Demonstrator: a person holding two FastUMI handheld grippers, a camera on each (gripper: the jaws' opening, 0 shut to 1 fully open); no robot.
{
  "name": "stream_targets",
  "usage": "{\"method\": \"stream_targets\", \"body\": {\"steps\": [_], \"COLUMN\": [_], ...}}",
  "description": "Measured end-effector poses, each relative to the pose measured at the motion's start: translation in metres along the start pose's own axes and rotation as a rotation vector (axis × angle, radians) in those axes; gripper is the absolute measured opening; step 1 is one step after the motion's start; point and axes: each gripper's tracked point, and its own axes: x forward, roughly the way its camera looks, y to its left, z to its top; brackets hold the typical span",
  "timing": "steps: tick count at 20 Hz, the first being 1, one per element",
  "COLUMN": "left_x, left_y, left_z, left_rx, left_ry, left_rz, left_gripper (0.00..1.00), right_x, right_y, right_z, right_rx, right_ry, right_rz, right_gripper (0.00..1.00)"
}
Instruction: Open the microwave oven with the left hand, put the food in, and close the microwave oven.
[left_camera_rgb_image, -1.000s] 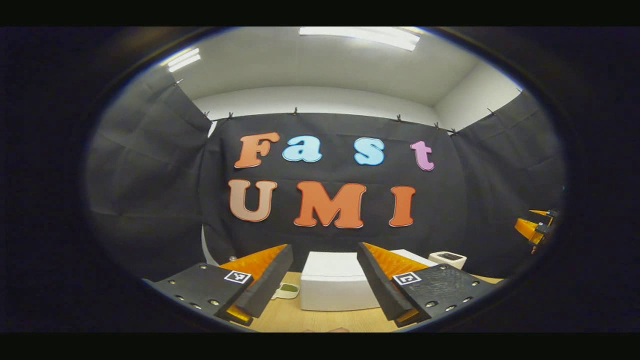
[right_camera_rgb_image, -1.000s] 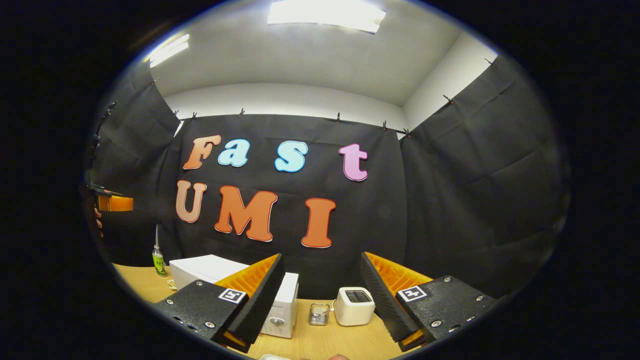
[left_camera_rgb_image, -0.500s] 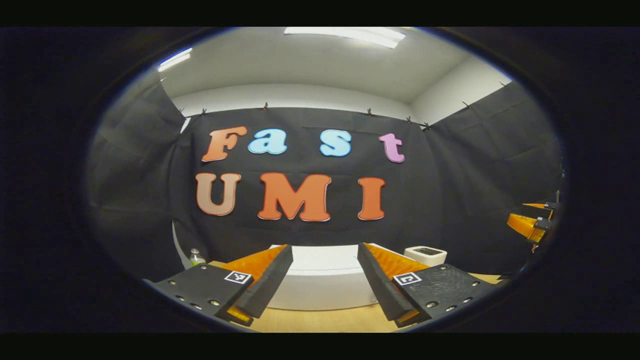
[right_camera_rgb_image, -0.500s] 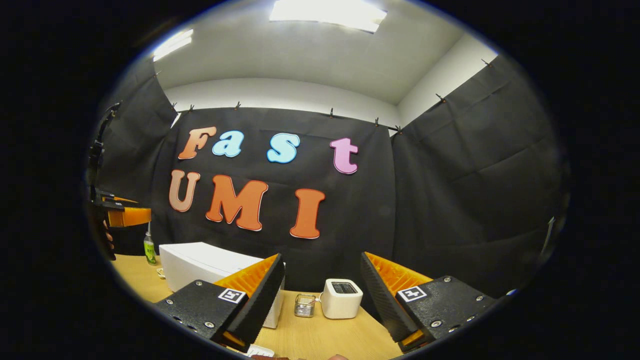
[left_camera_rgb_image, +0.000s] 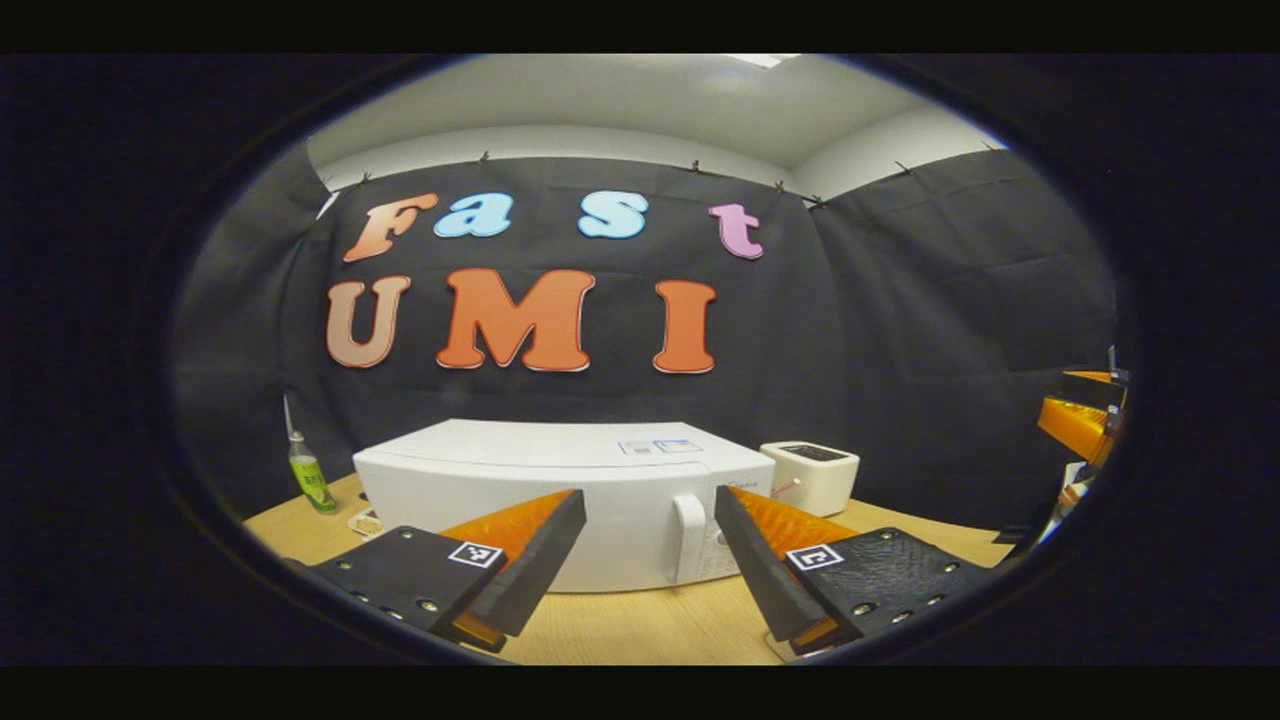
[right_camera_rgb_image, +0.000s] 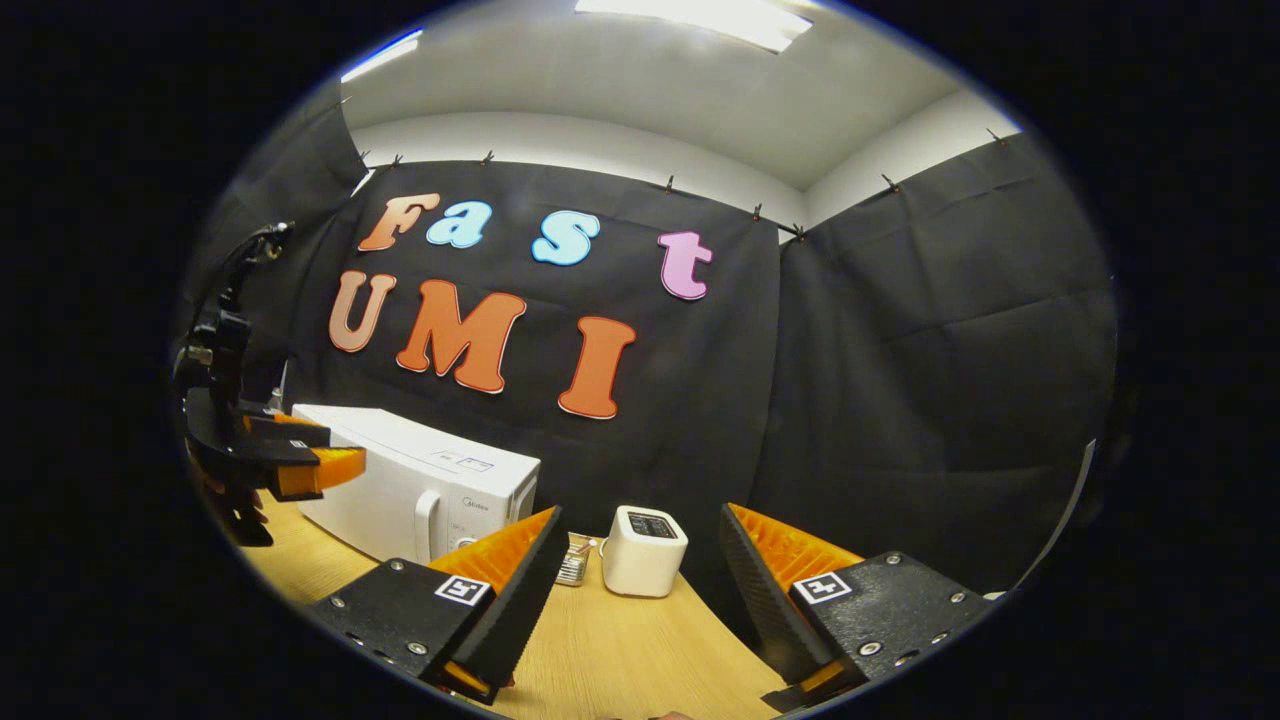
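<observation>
Both grippers, left gripper (left_camera_rgb_image: 640, 560) and right gripper (right_camera_rgb_image: 640, 590), hover spread and empty. White microwave oven (left_camera_rgb_image: 560, 500), door apparently shut, stands on the wooden table (left_camera_rgb_image: 640, 630) ahead of the left gripper, beside a small white appliance (left_camera_rgb_image: 812, 476).

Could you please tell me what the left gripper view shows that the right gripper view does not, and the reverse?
Left gripper view: a green bottle and a small dish left of the microwave, seen front-on. Right gripper view: a small clear container beside the white box, and the left gripper, open, from the side. Both: the microwave with its door shut, the white box and the wooden table.
</observation>
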Motion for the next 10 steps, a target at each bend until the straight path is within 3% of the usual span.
{"method": "stream_targets", "body": {"steps": [5,10], "left_x": [0.039,0.071], "left_y": [-0.018,-0.024], "left_z": [-0.053,-0.096], "left_rx": [-0.034,-0.039], "left_ry": [0.059,0.12], "left_rz": [0.02,0.066], "left_gripper": [0.89,0.84], "right_x": [-0.003,-0.004], "right_y": [0.0,0.009], "right_z": [-0.043,-0.075], "right_rx": [0.064,0.112], "right_ry": [0.057,0.098], "right_rz": [0.03,0.063], "right_gripper": [0.94,0.94]}}
